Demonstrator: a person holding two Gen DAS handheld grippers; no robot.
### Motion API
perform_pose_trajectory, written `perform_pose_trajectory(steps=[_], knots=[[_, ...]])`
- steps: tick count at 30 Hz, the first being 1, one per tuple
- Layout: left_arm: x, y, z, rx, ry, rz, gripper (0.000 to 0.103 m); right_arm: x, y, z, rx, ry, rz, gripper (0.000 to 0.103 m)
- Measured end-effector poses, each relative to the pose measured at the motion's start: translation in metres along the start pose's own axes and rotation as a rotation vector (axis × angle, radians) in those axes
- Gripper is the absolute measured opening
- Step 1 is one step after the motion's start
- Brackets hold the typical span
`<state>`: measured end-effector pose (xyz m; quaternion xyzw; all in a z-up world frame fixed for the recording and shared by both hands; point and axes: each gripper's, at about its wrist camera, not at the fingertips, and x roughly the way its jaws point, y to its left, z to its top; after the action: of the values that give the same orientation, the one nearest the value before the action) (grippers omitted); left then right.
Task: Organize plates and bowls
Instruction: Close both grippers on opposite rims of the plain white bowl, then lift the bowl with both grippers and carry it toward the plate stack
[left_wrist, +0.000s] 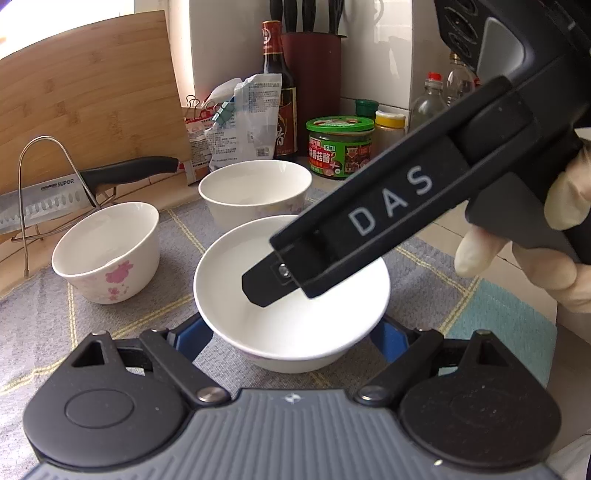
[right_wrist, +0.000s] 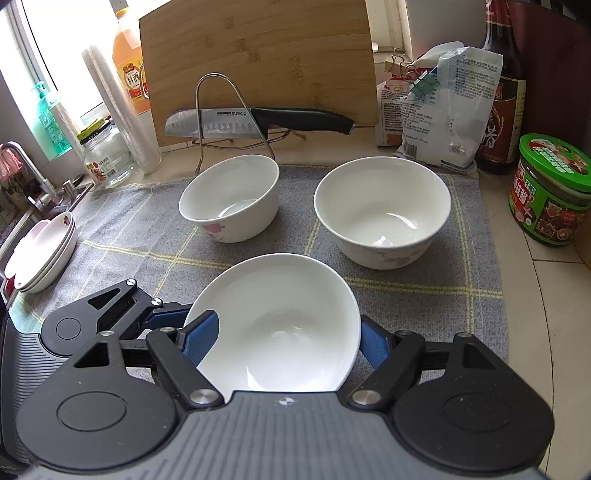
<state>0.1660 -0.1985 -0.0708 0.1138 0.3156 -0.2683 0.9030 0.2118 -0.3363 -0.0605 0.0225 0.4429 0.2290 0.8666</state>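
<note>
Three white bowls sit on a grey checked mat (right_wrist: 122, 236). The near bowl (left_wrist: 291, 295) (right_wrist: 280, 325) lies between the blue pads of my left gripper (left_wrist: 291, 339), whose jaws are spread around its sides. My right gripper (right_wrist: 284, 339) also straddles this bowl, one pad inside the left rim (right_wrist: 201, 336) and one outside at the right; its black body (left_wrist: 369, 218) hangs over the bowl in the left wrist view. A flower-printed bowl (left_wrist: 107, 251) (right_wrist: 231, 197) stands behind on the left, a wider bowl (left_wrist: 255, 190) (right_wrist: 382, 210) behind on the right.
A stack of shallow plates (right_wrist: 40, 254) sits at the mat's left edge by the sink. A knife (right_wrist: 258, 122) rests on a wire rack in front of a bamboo board (right_wrist: 258, 55). Bags, a sauce bottle (left_wrist: 279, 92) and a green-lidded jar (right_wrist: 550, 192) line the back and right.
</note>
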Motion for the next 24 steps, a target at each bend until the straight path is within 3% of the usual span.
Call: perform_pose_trajectory(steps=[12, 24], knots=[[-0.031, 0.013, -0.009, -0.009, 0.033, 0.026, 0.091, -0.002, 0.035, 0.004, -0.035, 0.015, 0.020, 0.084], [-0.071, 0.048, -0.033, -0.040, 0.031, 0.087, 0.091, 0.011, 0.095, 0.012, -0.082, 0.015, 0.067, 0.085]])
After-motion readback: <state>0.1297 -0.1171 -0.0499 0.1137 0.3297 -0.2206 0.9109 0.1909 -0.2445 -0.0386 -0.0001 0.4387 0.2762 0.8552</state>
